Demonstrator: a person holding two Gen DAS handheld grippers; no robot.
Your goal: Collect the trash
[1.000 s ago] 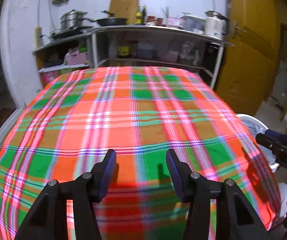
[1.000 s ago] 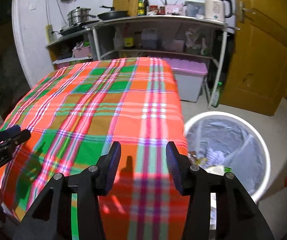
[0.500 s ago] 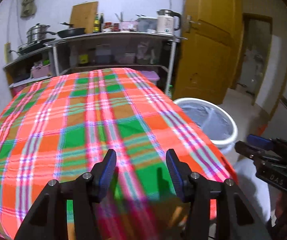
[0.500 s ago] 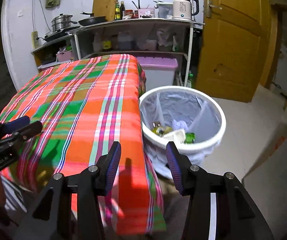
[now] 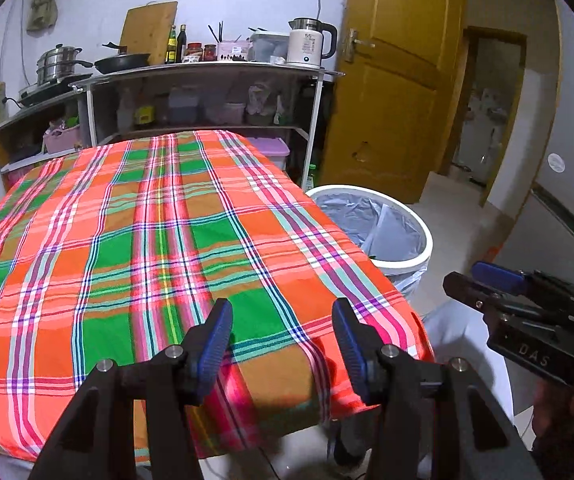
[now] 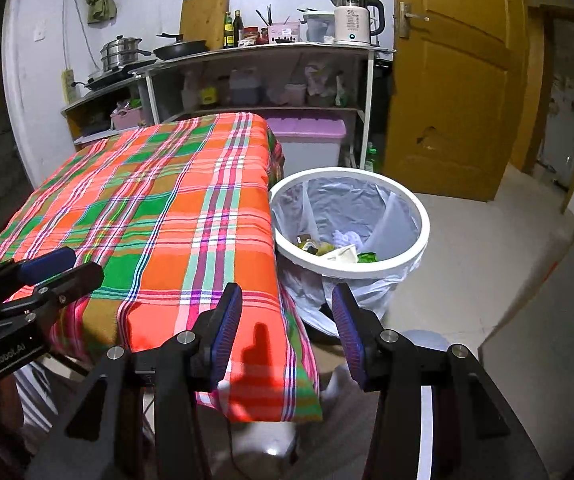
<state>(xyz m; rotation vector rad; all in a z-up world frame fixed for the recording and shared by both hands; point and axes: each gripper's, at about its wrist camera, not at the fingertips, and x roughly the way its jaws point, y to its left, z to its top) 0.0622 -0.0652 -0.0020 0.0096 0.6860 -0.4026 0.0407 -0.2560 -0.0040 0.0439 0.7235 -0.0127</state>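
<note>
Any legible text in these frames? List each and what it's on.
"DAS": side of the right tool, seen from the left wrist.
"GenRobot.AI": side of the left tool, seen from the right wrist.
"55": white kettle, roughly; smaller print is unreadable.
Bottle and jar labels: too small.

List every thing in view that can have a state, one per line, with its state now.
left gripper: open, holding nothing
right gripper: open, holding nothing
trash bin: upright beside the table, lined with a bag, trash at the bottom
tablecloth: spread flat, nothing lying on it
yellow door: swung open
kettle: upright on the shelf, lid down
purple-lidded box: lid on
</note>
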